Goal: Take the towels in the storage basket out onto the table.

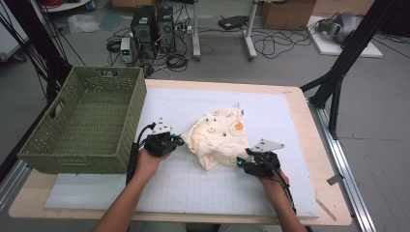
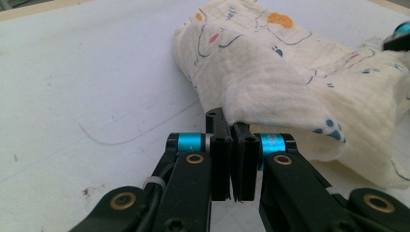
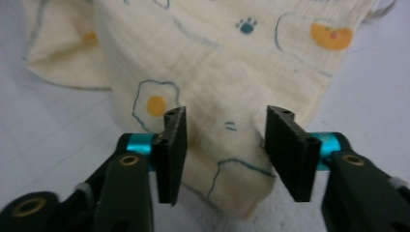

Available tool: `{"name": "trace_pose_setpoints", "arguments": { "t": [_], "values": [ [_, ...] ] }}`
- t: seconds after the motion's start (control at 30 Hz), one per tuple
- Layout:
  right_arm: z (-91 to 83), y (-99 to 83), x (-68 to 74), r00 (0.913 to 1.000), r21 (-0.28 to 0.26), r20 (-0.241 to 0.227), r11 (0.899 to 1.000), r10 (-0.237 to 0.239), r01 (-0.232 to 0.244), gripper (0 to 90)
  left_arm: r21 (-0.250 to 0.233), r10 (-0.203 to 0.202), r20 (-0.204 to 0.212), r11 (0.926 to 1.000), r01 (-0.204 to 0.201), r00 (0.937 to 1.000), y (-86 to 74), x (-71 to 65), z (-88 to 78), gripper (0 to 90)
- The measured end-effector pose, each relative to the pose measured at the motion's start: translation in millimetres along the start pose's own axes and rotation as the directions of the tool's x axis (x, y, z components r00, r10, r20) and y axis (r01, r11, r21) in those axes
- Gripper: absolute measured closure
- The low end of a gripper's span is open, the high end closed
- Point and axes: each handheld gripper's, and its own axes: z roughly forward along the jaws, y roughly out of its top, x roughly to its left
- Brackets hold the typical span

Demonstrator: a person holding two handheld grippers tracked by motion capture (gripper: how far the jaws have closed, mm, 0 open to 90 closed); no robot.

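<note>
A cream cloth (image 1: 218, 136) with little egg and paw pictures lies bunched up in the middle of the white mat (image 1: 193, 188). The left gripper (image 2: 231, 126) has its jaws squeezed together right at the cloth's left edge. It looks like a bit of cloth is pinched at the tips, but the fold hides the spot, so I cannot be sure. The right gripper (image 3: 225, 126) is about half open, one jaw on each side of the cloth's near corner, not pressing yet. The cloth runs from that corner up and away toward the far side of the table. A green woven basket (image 1: 87, 121) sits to the left, closer to the left gripper.
</note>
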Motion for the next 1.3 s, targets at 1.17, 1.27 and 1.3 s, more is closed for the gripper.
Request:
{"name": "trace_pose_setpoints", "arguments": {
  "t": [1.17, 1.27, 1.3],
  "values": [
    [-21.9, 1.2, -61.7, 0.9579, 0.015, 0.279, 0.997, 0.065, -0.072, 58.1, -0.055, 0.022, -0.157, 0.9980, -0.030, 0.9873, 11.7, -2.2, -12.0, 47.0],
    [-31.2, 0.1, -57.8, 0.9568, -0.021, 0.282, 0.997, 0.072, -0.069, 55.4, -0.090, 0.013, -0.155, 0.9956, -0.027, 0.9878, 14.8, -5.8, -17.3, 46.7],
    [-34.6, -0.6, -56.7, 0.9578, -0.033, 0.277, 0.997, 0.078, -0.072, 55.3, -0.098, 0.006, -0.161, 0.9950, -0.022, 0.9869, 15.3, -5.5, -19.6, 46.6]
  ]
}}
